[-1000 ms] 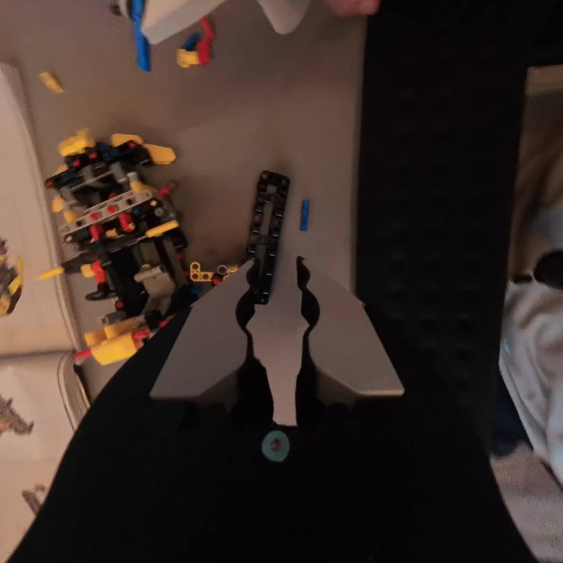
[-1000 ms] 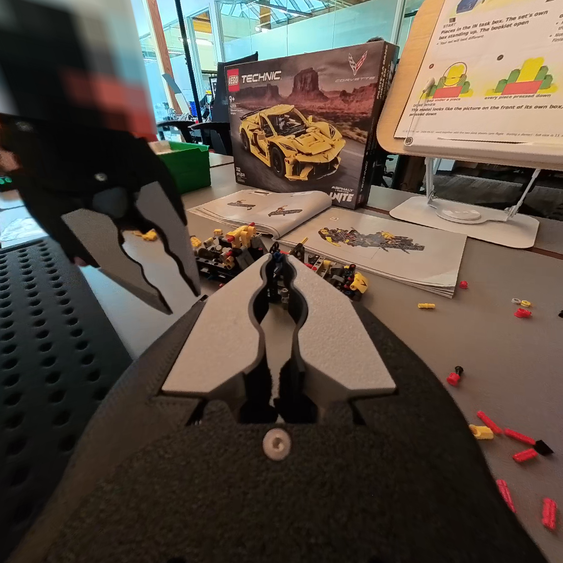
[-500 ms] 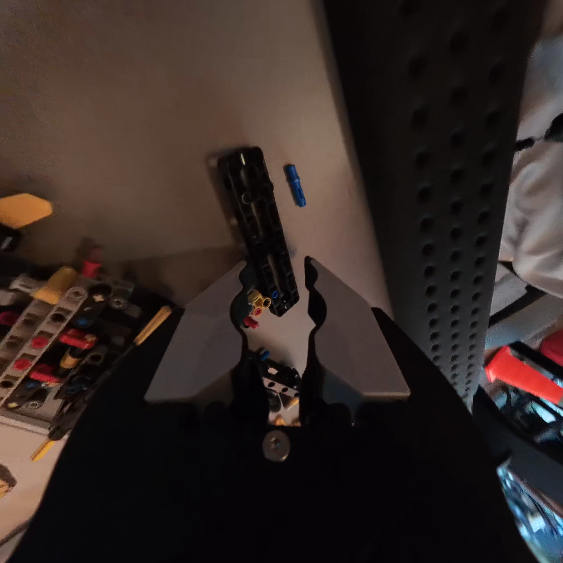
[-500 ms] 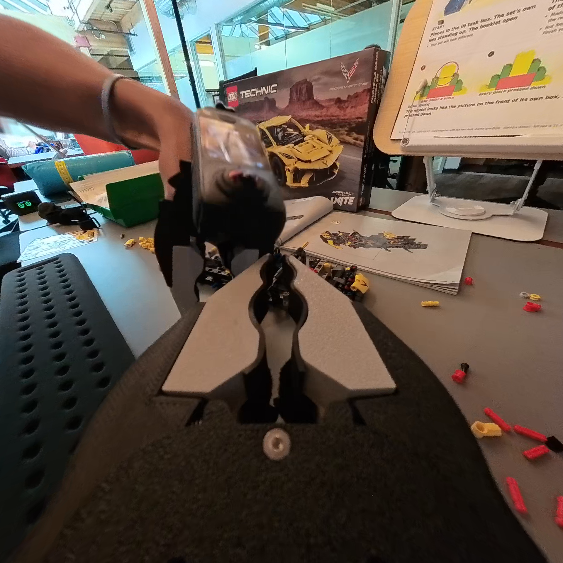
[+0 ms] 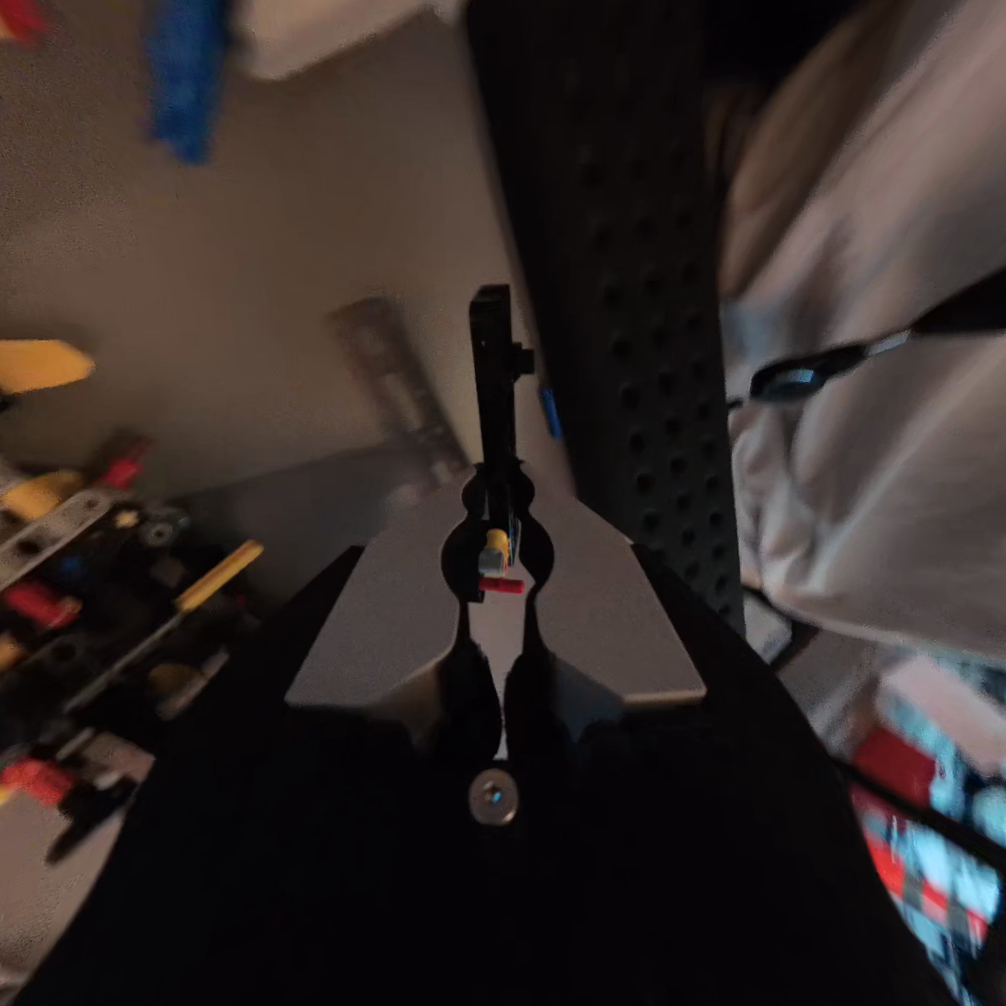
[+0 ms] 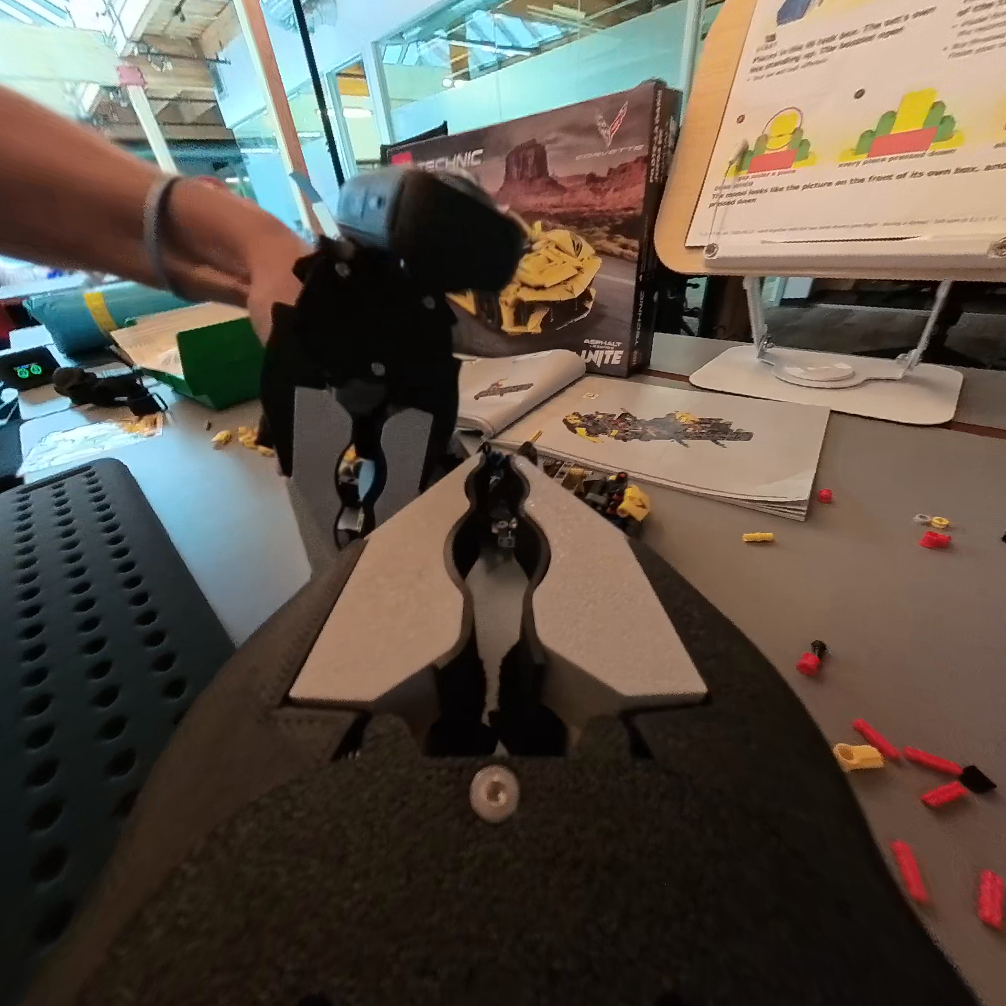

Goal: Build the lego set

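Black lego frame (image 5: 492, 381) clamped in left gripper (image 5: 498, 473) jaws.

Left gripper (image 5: 496, 473) with grey wedge fingers (image 5: 381, 626), black textured body, silver screw (image 5: 494, 799) at 6 o'clock, thin wristband (image 6: 155, 234) on forearm

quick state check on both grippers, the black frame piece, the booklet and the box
left gripper: shut on black frame piece
black frame piece: held edge-on, off the table
right gripper: shut on small dark piece
booklet: open, flat on the table
box: standing upright
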`<act>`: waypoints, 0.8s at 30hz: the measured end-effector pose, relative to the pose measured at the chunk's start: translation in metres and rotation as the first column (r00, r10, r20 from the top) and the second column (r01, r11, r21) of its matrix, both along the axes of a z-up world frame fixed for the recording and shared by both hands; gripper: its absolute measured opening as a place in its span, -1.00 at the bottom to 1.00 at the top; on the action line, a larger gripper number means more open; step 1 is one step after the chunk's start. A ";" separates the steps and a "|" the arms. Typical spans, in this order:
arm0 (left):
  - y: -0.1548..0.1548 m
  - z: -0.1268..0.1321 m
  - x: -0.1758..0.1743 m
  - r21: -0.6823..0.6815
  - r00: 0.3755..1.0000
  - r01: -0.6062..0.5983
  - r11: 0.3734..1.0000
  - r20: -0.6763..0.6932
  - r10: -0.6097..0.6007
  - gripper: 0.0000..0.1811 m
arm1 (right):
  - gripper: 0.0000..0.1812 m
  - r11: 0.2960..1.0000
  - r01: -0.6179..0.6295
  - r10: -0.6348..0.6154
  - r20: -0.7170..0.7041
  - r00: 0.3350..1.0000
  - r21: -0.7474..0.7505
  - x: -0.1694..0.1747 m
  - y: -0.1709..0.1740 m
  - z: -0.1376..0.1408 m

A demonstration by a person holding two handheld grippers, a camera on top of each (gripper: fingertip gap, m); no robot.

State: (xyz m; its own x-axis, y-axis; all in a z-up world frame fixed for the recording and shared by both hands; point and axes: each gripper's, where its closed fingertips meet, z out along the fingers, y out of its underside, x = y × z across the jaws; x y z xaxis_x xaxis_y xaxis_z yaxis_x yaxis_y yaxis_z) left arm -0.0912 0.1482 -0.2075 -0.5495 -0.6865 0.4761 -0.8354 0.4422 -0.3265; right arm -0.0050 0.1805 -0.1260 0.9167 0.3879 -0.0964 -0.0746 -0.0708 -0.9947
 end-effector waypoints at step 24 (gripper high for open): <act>0.046 0.071 0.043 -0.612 0.185 -0.690 0.387 0.367 0.911 -0.92 | -0.97 0.988 0.149 -0.152 0.146 0.977 0.032 -0.035 0.005 0.010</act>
State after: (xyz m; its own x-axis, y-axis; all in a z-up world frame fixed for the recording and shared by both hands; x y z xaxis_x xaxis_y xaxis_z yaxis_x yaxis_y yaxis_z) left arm -0.0481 0.1938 -0.1360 0.0386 -0.8331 0.5518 -0.2316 -0.5446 -0.8060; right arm -0.0399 0.1852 -0.1158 0.9682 0.2448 0.0511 0.0652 -0.0496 -0.9966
